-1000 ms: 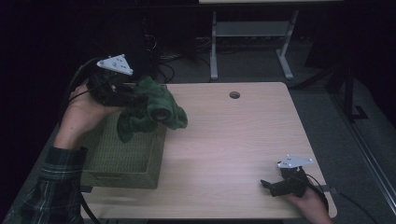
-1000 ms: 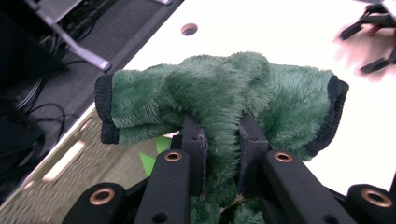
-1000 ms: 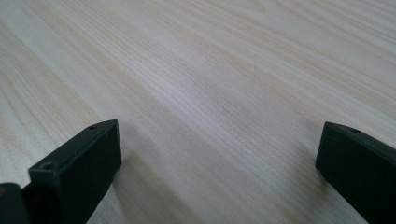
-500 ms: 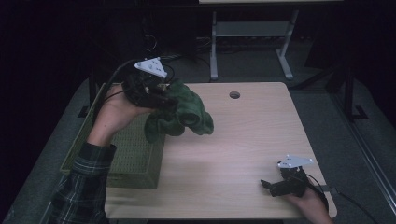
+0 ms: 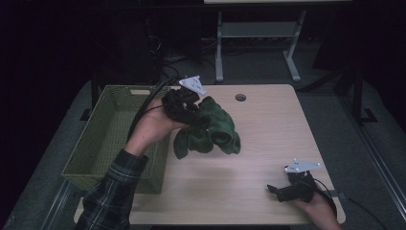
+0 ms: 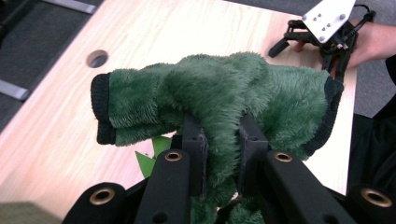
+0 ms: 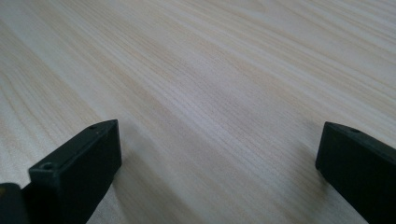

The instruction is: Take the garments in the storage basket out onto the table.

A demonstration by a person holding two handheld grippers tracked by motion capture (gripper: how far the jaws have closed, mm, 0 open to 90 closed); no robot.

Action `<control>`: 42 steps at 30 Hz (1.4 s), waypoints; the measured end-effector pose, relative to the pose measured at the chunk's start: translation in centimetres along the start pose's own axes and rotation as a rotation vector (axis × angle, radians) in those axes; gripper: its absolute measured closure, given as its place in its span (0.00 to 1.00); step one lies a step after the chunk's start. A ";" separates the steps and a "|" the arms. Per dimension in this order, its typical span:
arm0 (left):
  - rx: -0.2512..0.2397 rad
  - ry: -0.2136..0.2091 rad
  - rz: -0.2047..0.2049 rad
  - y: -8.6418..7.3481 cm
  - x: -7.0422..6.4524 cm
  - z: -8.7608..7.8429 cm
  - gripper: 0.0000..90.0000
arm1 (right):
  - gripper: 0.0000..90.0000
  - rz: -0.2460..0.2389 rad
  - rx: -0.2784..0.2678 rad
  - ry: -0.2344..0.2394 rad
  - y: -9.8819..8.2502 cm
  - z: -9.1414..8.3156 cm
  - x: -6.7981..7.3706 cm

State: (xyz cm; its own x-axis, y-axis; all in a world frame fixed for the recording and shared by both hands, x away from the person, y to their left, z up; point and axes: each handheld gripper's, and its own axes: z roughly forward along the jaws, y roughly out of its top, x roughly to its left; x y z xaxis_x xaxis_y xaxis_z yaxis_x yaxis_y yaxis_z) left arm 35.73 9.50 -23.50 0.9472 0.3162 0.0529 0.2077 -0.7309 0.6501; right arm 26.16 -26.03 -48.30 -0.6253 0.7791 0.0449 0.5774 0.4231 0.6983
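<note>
Cloth (image 5: 210,128), green plush, black-hemmed: pinched in your left gripper (image 5: 191,109) jaws, hanging above the desk (image 5: 268,139) just right of the basket (image 5: 110,139). Open desk lies right and ahead. Your right gripper (image 5: 280,190), jaws spread, rests near the front edge. Cloth's lower folds hidden.

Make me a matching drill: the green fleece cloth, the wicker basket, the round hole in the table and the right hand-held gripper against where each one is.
Things:
1. green fleece cloth
2. wicker basket
3. round hole
4. right hand-held gripper

Places:
A. near corner of the table, jaws open
B. far edge of the tabletop
C. clamped in the left hand-held gripper, over the table
D. left end of the table

Pairs: 1-C, 2-D, 3-B, 4-A
</note>
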 end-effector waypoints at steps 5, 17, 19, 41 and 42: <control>0.005 -0.037 -0.002 0.2 -0.5 2.1 0.86 | 0.00 0.002 0.000 0.000 0.0 0.0 0.0; 0.008 -0.107 -0.047 -1.1 -1.6 7.6 0.86 | 0.00 0.000 0.000 0.000 0.0 0.0 0.0; 0.028 -0.115 -0.052 -1.7 -1.9 9.3 0.86 | 0.00 -0.001 0.000 -0.001 0.0 0.0 0.0; 0.180 -0.140 -0.063 -7.5 -3.5 17.9 0.71 | 0.00 -0.002 0.000 -0.001 0.0 0.0 0.0; 0.174 -0.140 -0.067 -7.6 -3.5 17.9 0.62 | 0.00 -0.003 0.000 -0.001 0.0 0.0 0.0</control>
State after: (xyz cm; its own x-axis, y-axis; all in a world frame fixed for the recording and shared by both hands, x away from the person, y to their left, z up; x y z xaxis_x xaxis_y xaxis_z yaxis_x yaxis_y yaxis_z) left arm 35.20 3.10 -42.15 0.9520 0.2893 -0.1000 0.2989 -0.8080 0.5078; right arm 26.17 -26.04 -48.31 -0.6263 0.7784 0.0425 0.5757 0.4250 0.6986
